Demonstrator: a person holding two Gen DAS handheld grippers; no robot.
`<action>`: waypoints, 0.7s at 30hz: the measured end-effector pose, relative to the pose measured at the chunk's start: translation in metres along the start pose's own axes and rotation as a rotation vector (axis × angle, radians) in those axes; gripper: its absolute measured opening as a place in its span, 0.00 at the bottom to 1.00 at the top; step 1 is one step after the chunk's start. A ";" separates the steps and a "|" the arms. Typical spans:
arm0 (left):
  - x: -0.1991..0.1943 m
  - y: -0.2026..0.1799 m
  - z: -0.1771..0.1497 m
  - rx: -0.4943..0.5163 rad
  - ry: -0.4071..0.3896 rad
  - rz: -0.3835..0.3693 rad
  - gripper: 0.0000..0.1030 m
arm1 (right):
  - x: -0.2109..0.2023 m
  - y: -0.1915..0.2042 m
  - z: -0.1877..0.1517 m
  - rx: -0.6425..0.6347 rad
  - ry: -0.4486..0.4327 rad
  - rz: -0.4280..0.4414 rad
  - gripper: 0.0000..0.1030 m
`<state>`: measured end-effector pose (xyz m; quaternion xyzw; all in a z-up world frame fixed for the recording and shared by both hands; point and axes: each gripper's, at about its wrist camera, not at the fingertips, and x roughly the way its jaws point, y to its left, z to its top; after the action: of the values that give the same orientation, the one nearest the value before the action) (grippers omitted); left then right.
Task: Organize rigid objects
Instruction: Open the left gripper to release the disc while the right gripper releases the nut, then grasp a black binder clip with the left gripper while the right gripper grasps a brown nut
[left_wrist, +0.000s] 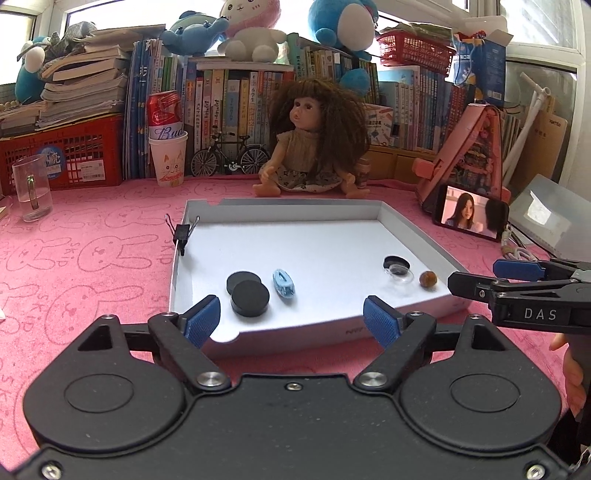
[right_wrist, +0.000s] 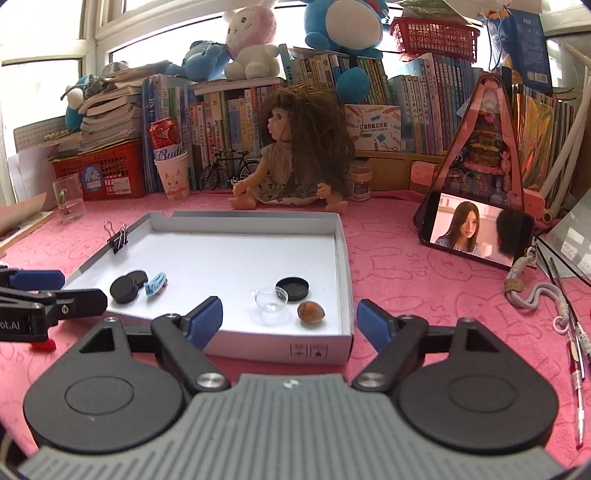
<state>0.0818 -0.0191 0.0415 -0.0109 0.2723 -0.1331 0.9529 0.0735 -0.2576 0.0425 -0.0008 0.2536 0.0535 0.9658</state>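
Note:
A white shallow box (left_wrist: 280, 212) (right_wrist: 343, 258) lies on the pink cloth. In it lie two black discs (left_wrist: 249, 297) (right_wrist: 123, 290), a light blue hair clip (left_wrist: 283, 287) (right_wrist: 155, 283), a black lid (left_wrist: 396, 263) (right_wrist: 293, 288), a clear plastic dome (left_wrist: 399, 275) (right_wrist: 271, 301) and a brown nut (left_wrist: 427, 277) (right_wrist: 311, 311). A black binder clip (left_wrist: 183, 233) (right_wrist: 119, 238) grips the box's left wall. My left gripper (left_wrist: 291, 319) is open and empty at the box's near edge. My right gripper (right_wrist: 290, 323) is open and empty at the box's near right corner.
A doll (left_wrist: 314, 147) sits behind the box. A phone (right_wrist: 476, 229) playing video leans on a pink stand at right. A glass mug (left_wrist: 32, 192), a paper cup with a can (left_wrist: 166, 147), a toy bicycle, books and plush toys line the back. Pens (right_wrist: 574, 350) lie far right.

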 end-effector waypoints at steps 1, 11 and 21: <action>-0.002 0.000 -0.002 -0.001 0.005 -0.003 0.81 | -0.002 0.000 -0.003 -0.007 0.002 0.000 0.85; -0.011 -0.004 -0.021 0.054 0.022 -0.001 0.81 | -0.017 -0.006 -0.029 -0.012 0.013 -0.041 0.88; -0.021 -0.011 -0.039 0.070 0.063 -0.035 0.81 | -0.030 -0.009 -0.049 0.018 -0.001 -0.082 0.88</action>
<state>0.0420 -0.0221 0.0198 0.0221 0.2971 -0.1594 0.9412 0.0240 -0.2707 0.0142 -0.0022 0.2533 0.0117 0.9673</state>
